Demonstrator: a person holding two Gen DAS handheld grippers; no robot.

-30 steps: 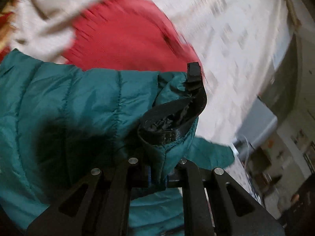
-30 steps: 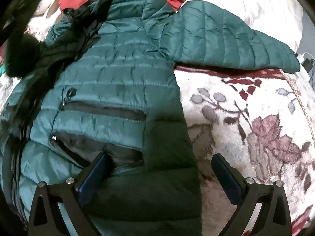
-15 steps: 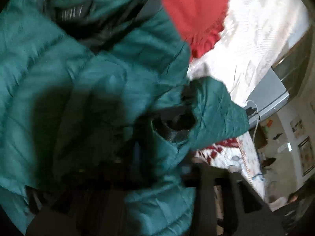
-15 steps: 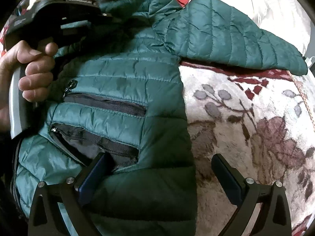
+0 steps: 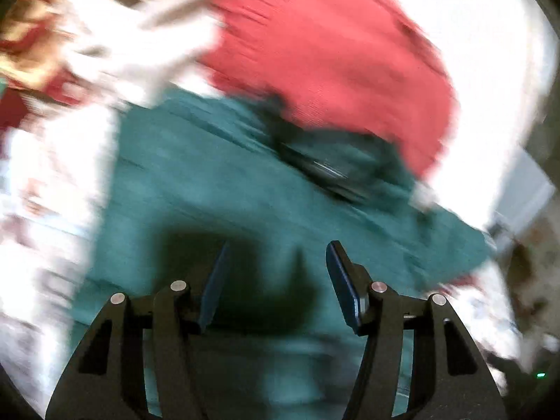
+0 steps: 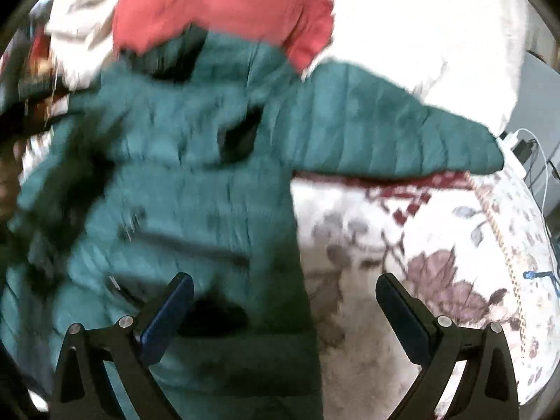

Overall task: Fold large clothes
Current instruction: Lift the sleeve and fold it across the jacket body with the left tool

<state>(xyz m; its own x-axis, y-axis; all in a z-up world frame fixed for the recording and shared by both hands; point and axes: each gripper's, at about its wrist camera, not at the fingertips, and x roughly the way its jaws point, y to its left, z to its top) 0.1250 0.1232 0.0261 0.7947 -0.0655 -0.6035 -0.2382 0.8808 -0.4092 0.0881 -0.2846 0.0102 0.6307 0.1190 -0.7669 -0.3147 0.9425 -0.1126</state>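
Observation:
A teal quilted puffer jacket (image 6: 196, 182) lies on a floral bedspread (image 6: 437, 262), its right sleeve (image 6: 402, 133) stretched out to the right. It also fills the blurred left wrist view (image 5: 210, 189). My left gripper (image 5: 276, 255) is open and empty just above the jacket's body. My right gripper (image 6: 283, 290) is open and empty, its left finger over the jacket's lower front and its right finger over the bedspread.
A red garment (image 6: 224, 3) lies past the jacket's collar and also shows in the left wrist view (image 5: 332, 56). White bedding (image 6: 420, 28) lies at the back. A charger with cables (image 6: 525, 147) sits at the bed's right edge.
My left gripper has let go of the jacket's sleeve cuff and opened. The sleeve now lies folded over the jacket's front. Both views have swung and blurred.

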